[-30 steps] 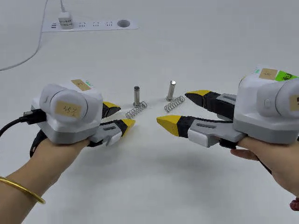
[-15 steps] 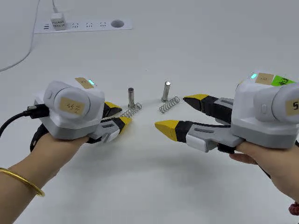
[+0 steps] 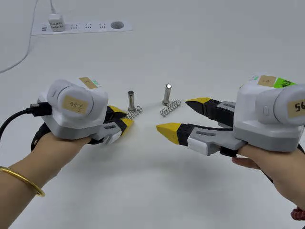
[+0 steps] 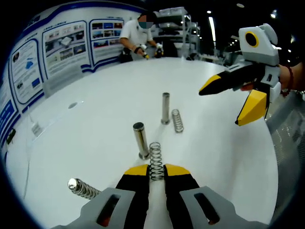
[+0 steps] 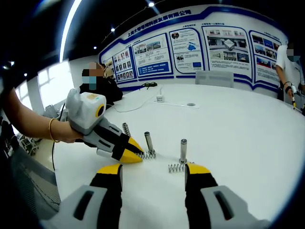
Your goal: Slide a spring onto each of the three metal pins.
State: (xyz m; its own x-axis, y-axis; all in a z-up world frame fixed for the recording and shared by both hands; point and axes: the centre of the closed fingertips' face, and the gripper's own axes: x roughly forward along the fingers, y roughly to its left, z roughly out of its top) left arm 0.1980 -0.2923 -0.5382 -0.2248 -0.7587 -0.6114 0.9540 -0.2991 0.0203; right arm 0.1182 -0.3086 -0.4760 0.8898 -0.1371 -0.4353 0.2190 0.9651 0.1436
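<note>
On the white table, as seen in the head view, two metal pins are stood upright: a left pin and a right pin. A left spring is laid by the foot of the left pin, and a right spring is laid by the foot of the right pin. The left gripper is held low with its tips at the left spring. The right gripper is held with its jaws wide apart, close to the right spring. In the left gripper view, the left gripper is seen with its jaws pressed together on the near end of the left spring, which is laid just beside the left pin. Farther off, the right pin is stood with the right spring next to it. A third pin with a spring already on it is seen low at the left. The right gripper is held in the air with its jaws apart. In the right gripper view, the right gripper is spread wide, and the right spring is laid between its jaws, near the right pin. The left gripper is seen with its tips at the left spring, by the left pin.
</note>
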